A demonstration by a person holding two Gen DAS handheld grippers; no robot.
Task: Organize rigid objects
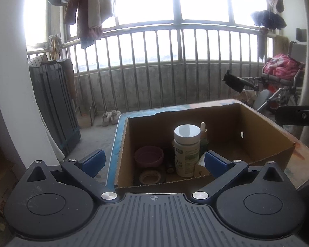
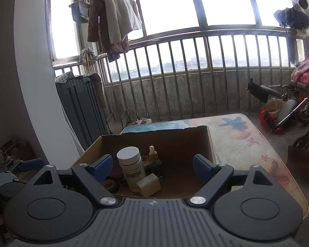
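On table [image 2: 247, 142], left part: open cardboard box [image 1: 263, 131] holding the sorted items. White-capped bottle [image 1: 187, 150] upright near box centre; dropper bottle [image 1: 204, 132] just behind it on its right; small white block [image 2: 149, 184] against bottle's base at the near wall. Pink bowl [image 1: 148, 156] left of bottle, tape roll [image 1: 150, 177] in front of bowl, both on box floor. Small dark item between bowl and bottle, too dim to identify. Left gripper [image 1: 154, 160] released, jaws wide, nothing between pads, poised at near-left corner of box. Right gripper [image 2: 153, 167] likewise released and empty, jaws wide, before the near wall.
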